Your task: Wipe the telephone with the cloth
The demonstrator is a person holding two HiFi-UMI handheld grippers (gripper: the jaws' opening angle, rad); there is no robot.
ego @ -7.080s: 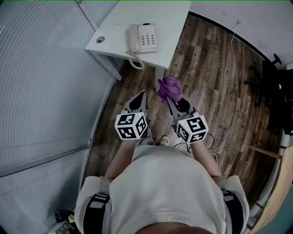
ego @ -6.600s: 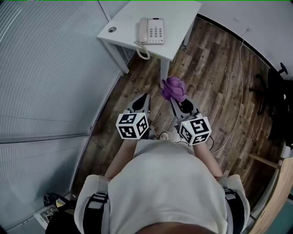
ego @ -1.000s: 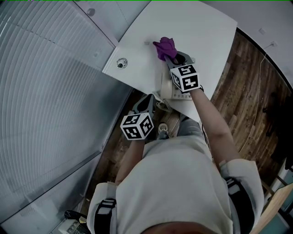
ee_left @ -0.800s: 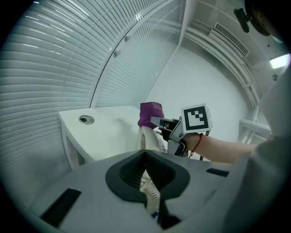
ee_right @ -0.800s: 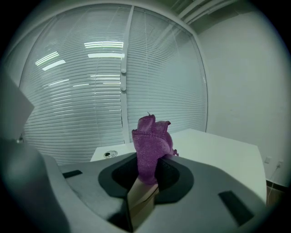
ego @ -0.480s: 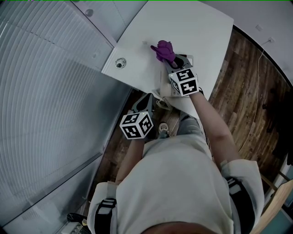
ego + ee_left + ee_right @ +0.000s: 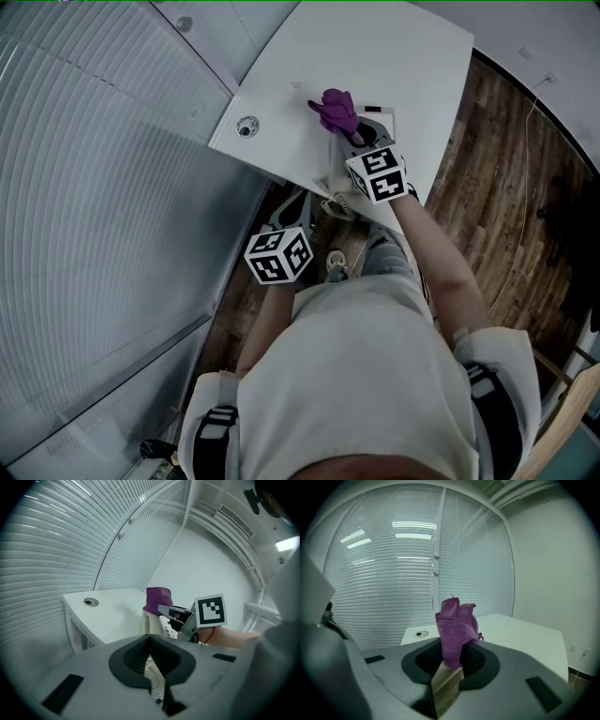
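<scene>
A white telephone (image 7: 379, 114) lies near the front edge of a white table (image 7: 412, 56), mostly covered by my right gripper (image 7: 345, 127). That gripper is shut on a bunched purple cloth (image 7: 335, 109), which hangs over the telephone's left side. In the right gripper view the cloth (image 7: 454, 623) sticks up from the shut jaws (image 7: 451, 656), with the cream handset (image 7: 445, 686) just below. My left gripper (image 7: 299, 199) hangs shut and empty below the table edge, beside the coiled cord (image 7: 341, 204). The left gripper view shows the cloth (image 7: 157, 601) over the telephone (image 7: 165, 629).
A round cable grommet (image 7: 246, 127) sits in the table's near left corner. Glass walls with blinds (image 7: 103, 187) close off the left side. Wooden floor (image 7: 497, 187) spreads to the right, and a thin cable (image 7: 525, 169) runs across it.
The person has walked up to the table. Over the last second my right gripper drew the cloth a little back toward the person over the telephone. The left gripper stayed put.
</scene>
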